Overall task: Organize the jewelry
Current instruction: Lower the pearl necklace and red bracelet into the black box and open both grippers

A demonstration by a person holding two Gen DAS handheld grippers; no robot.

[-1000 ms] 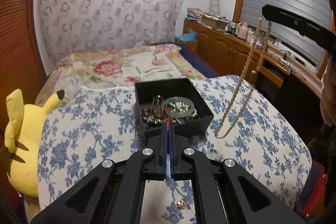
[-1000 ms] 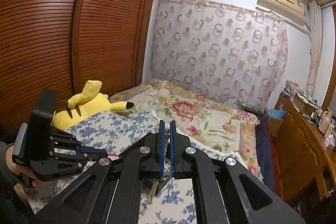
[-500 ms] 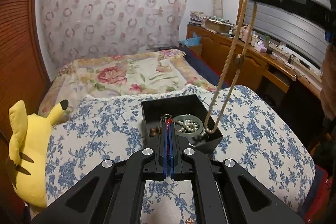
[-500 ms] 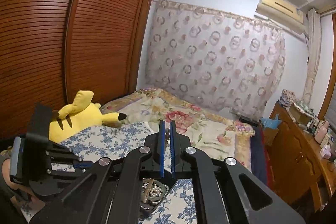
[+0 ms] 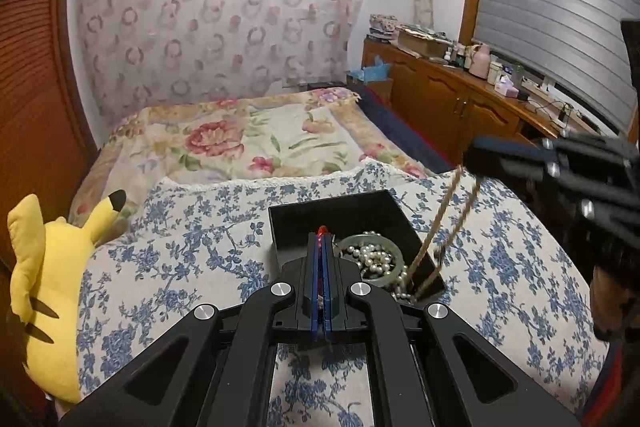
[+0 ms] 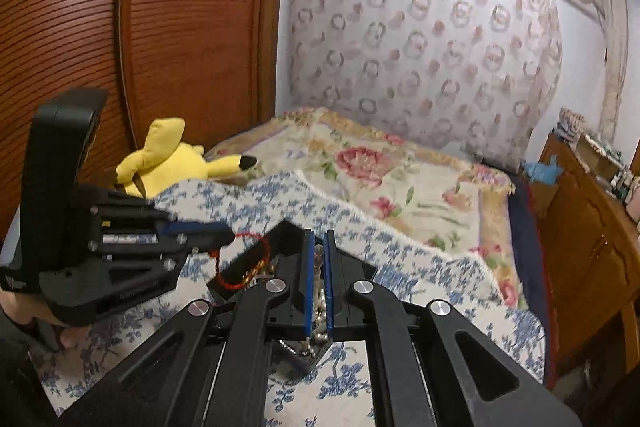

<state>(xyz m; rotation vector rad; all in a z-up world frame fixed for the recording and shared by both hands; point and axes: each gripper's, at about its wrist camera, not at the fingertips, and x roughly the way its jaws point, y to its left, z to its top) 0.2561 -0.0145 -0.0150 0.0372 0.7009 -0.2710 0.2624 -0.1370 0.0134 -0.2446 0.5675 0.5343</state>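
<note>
A black jewelry box (image 5: 352, 215) sits on the blue floral cover. It holds a green bangle (image 5: 394, 251), white pearls (image 5: 374, 255) and other pieces. My left gripper (image 5: 320, 239) is shut on a red string bracelet (image 6: 244, 259), which hangs over the box's left edge in the right wrist view. My right gripper (image 6: 319, 251) is shut on a long beige bead necklace (image 5: 444, 223). The necklace hangs from it into the box's right side. In the left wrist view the right gripper (image 5: 472, 149) sits just right of the box (image 6: 288, 231).
A yellow plush toy (image 5: 48, 291) lies at the bed's left edge, by the wooden wardrobe (image 6: 120, 27). A floral quilt (image 5: 248, 139) covers the bed behind the box. A wooden dresser (image 5: 460, 103) with small items stands on the right.
My right gripper has come down from high above to just right of the box, and the necklace's lower end now rests inside it. My left gripper has moved closer over the box.
</note>
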